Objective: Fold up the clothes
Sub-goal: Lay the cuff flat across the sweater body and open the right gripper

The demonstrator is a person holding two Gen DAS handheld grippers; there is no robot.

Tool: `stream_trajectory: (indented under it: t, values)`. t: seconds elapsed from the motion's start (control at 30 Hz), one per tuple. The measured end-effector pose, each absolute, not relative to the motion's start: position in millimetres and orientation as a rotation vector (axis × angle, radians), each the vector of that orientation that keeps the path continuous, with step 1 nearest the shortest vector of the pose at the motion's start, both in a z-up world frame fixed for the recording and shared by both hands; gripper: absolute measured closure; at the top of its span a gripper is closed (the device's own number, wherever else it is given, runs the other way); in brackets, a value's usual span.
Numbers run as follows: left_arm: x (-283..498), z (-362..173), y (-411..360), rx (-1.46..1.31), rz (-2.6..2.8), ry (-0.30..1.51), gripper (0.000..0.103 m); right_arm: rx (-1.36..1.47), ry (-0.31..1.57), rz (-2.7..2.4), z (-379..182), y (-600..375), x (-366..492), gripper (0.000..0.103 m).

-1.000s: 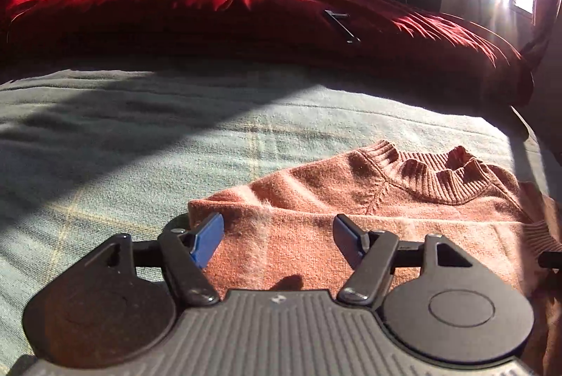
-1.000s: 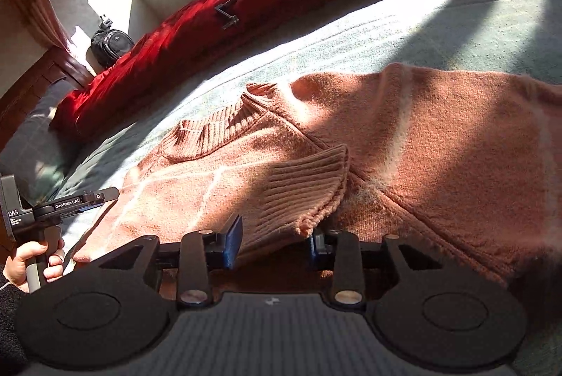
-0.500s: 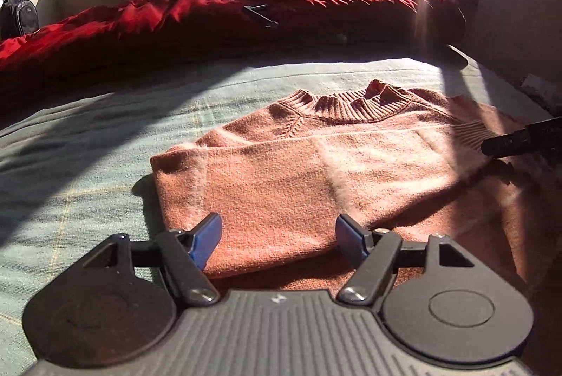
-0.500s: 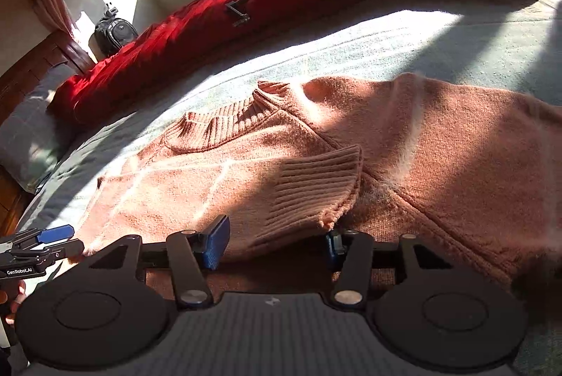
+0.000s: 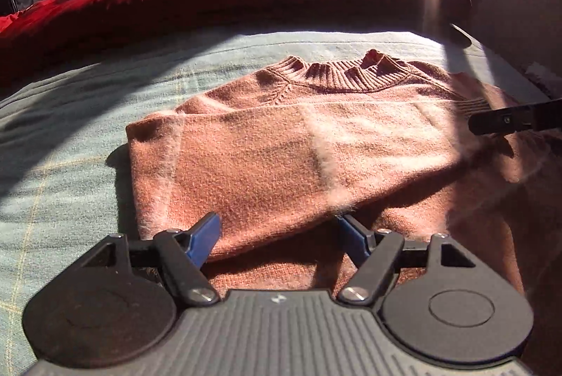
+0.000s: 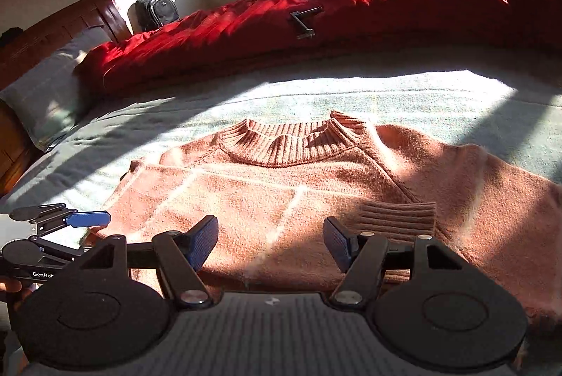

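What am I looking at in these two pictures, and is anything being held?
There is no robot here. A person holds a pair of hand-held tongs in each hand, and each carries a wide-angle camera looking forward along its two blue-tipped fingers. One picture comes from the left tongs, the other from the right tongs.

Both look across a bed with a pale green cover. A salmon-pink sweater lies on it, one sleeve already folded across the chest so that its ribbed cuff rests on the body. Behind it lies a red quilt.

Nothing is held. The left tongs stand open over the sweater's near edge. The right tongs are opening, with the sweater below them but not pinched.
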State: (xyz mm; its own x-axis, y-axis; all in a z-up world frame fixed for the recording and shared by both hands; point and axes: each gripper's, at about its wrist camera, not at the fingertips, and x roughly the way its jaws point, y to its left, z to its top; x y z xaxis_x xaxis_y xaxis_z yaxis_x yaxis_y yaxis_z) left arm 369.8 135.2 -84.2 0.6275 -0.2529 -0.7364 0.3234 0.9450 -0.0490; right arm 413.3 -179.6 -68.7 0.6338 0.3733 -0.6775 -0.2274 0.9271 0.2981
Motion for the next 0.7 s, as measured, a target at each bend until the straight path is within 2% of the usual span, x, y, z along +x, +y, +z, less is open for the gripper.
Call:
stream_trajectory:
  t: [0.2,0.3,0.5,0.7]
  values:
    - [364,-74,134,0.090,-0.303,0.831,0.028,0.287,0.810,0.220,-80,-231,403,0.033]
    - [357,-62,125,0.086,-0.334,0.812,0.028,0.312,0.798,0.148,-71,-249,400,0.028]
    - [329,-46,91,0.071,-0.470,0.819,0.028,0.314,0.794,0.216,-62,-237,393,0.024]
    - [309,-66,51,0.131,-0.624,0.878,0.028,0.282,0.844,0.254,-70,-225,384,0.023]
